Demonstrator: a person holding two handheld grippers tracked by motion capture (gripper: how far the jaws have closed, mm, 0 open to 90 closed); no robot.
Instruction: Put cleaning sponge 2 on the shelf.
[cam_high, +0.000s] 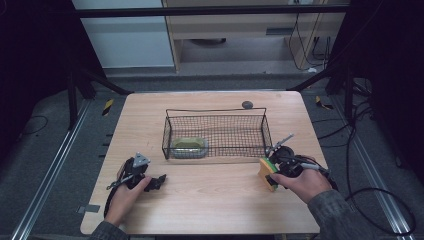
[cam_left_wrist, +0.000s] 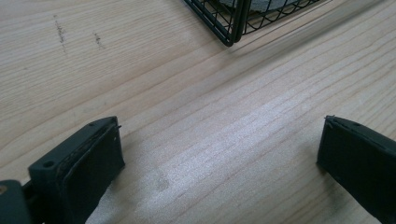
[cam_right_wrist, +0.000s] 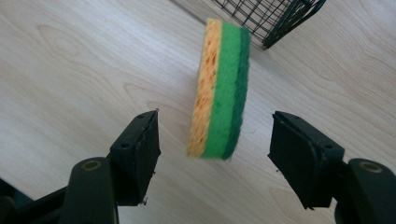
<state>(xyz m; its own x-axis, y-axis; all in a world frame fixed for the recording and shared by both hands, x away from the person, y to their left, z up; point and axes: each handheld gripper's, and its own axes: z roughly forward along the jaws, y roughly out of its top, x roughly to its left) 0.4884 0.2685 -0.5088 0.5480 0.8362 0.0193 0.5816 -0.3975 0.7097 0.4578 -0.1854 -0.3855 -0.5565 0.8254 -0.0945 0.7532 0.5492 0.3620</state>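
One sponge (cam_right_wrist: 218, 88) stands on its edge on the table (cam_high: 210, 200), just outside the basket (cam_high: 216, 134), between the right gripper (cam_right_wrist: 215, 140) jaws, which do not touch it yet. The left gripper (cam_left_wrist: 219, 154) rests wide and holds nothing. One green thing (cam_high: 189, 146) lies in the basket already, so I think the sponge must still be grabbed, lifted and dropped in.
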